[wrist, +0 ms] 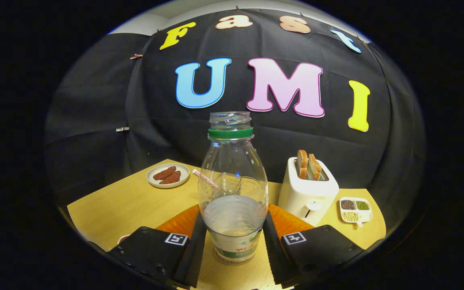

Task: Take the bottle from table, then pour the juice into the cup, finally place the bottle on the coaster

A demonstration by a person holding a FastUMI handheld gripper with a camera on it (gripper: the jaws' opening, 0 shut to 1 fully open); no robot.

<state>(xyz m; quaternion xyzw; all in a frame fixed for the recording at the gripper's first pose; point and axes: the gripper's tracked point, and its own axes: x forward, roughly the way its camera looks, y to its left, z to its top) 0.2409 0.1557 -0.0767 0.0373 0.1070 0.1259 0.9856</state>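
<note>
A clear plastic bottle [232, 169] with a green neck ring and no cap stands upright between my fingers, with pale liquid filling its lower part. My gripper [235, 227] is shut on the bottle, one finger pressing each side of its lower body. The bottle's base looks level with the wooden table [127, 205]; I cannot tell whether it rests on it. Seen through and just behind the bottle is a clear cup [245, 186] with a striped straw [205, 179] sticking out to the left. A small pale round edge [122, 238] shows beside the left finger; what it is stays unclear.
A white plate [167, 176] with reddish-brown pieces sits far left on the table. A white toaster [306, 193] with two slices of toast stands just right of the bottle. Beyond it, a small divided dish [355, 210] of seeds lies near the table's right edge.
</note>
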